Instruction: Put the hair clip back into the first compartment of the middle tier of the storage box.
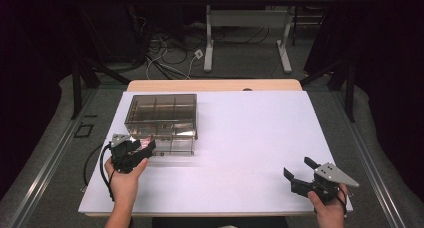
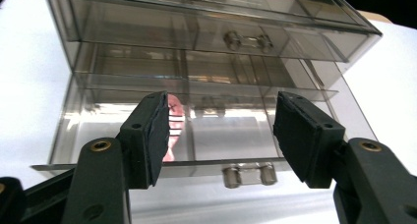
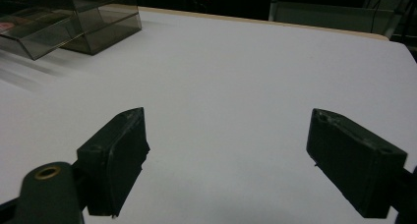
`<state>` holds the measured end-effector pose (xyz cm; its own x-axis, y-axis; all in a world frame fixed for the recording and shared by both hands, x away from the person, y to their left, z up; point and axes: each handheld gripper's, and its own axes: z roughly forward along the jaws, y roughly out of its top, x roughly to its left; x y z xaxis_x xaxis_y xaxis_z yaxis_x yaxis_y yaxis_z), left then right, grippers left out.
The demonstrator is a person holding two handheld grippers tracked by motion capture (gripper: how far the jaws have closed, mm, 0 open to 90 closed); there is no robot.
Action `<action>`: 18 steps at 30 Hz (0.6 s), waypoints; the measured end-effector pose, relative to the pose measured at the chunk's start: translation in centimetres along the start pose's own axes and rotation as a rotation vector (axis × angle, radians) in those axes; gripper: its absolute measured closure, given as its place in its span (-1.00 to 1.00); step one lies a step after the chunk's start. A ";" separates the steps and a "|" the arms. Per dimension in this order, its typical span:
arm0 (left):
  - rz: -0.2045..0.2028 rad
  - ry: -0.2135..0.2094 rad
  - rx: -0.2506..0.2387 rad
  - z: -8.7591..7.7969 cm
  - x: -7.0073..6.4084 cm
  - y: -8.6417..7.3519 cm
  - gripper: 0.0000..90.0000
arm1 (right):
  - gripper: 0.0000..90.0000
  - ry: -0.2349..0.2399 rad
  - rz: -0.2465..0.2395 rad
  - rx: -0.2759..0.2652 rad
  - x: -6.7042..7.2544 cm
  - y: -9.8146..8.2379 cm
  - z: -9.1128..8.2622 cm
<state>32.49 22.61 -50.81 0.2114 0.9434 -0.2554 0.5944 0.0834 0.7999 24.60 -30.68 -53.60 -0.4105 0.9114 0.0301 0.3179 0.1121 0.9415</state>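
left gripper view: left tool (image 2: 221, 135), smoky clear-plastic drawer box (image 2: 211, 42)

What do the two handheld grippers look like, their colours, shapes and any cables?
Both are black, each with two jaws ending in blocky dark pads. The left gripper trails a looping black cable and has a small grey plate on top; brass-coloured rivets mark its jaw arms. The right gripper carries a grey three-cornered plate. The forearms are bare, with no sleeves in view.

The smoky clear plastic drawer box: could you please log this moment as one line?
smoky clear plastic drawer box: bottom drawer pulled out | left gripper: open, at clear drawer handle | right gripper: open, empty
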 end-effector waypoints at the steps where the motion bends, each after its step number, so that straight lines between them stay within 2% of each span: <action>1: 0.001 -0.003 -0.002 0.0 -0.1 0.0 -0.14 | -0.67 0.001 0.002 0.000 0.0 0.0 0.0; 8: 0.017 -0.023 0.005 -0.1 -0.6 -0.1 -0.18 | -0.67 0.000 0.006 -0.001 0.0 0.1 0.0; 14: 0.048 -0.006 0.030 -0.1 -0.6 -0.4 -0.17 | -0.67 0.006 0.000 -0.004 0.0 0.1 0.1; 18: 0.043 -0.004 0.026 -0.4 -0.5 -0.6 -0.12 | -0.67 0.011 0.002 -0.005 0.0 0.2 0.2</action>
<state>31.70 22.24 -50.92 0.2399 0.9448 -0.2233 0.6044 0.0346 0.7959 24.84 -30.53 -53.50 -0.4193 0.9071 0.0357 0.3145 0.1083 0.9431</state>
